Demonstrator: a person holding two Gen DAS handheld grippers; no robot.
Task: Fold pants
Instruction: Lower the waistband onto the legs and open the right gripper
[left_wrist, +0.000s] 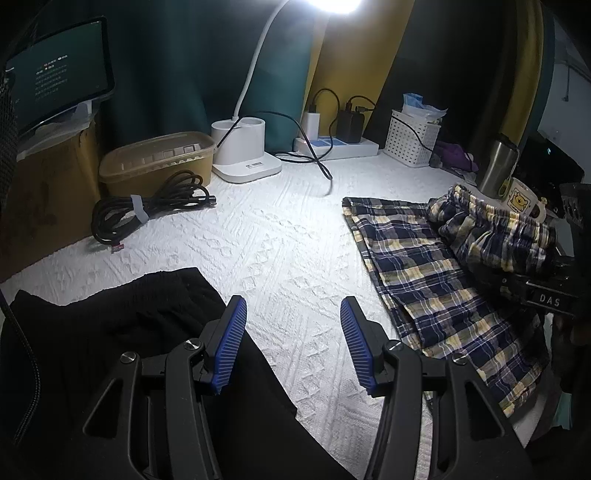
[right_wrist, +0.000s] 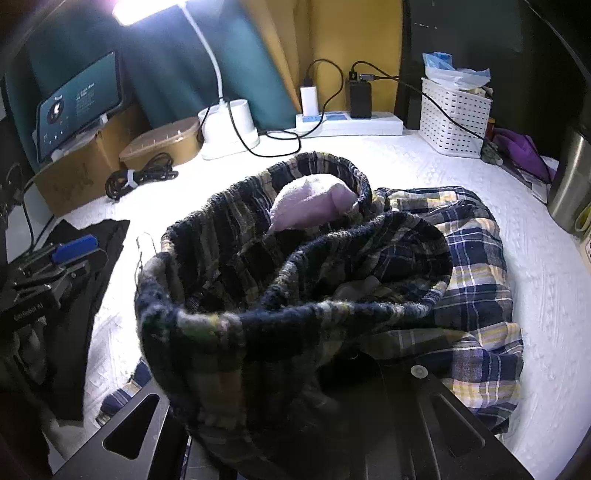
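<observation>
Navy, white and yellow plaid pants lie at the right of the white textured table cover. Their elastic waistband is lifted and bunched; in the right wrist view the pants drape over my right gripper and hide its fingertips, with a pale pocket lining showing inside. My right gripper appears shut on the waistband. My left gripper is open and empty with blue pads, low over the cover, left of the pants. It also shows in the right wrist view.
Black clothing lies at the front left. At the back stand a white lamp base, a power strip, a white basket, a lidded tub and a coiled cable. A steel tumbler and mug stand right.
</observation>
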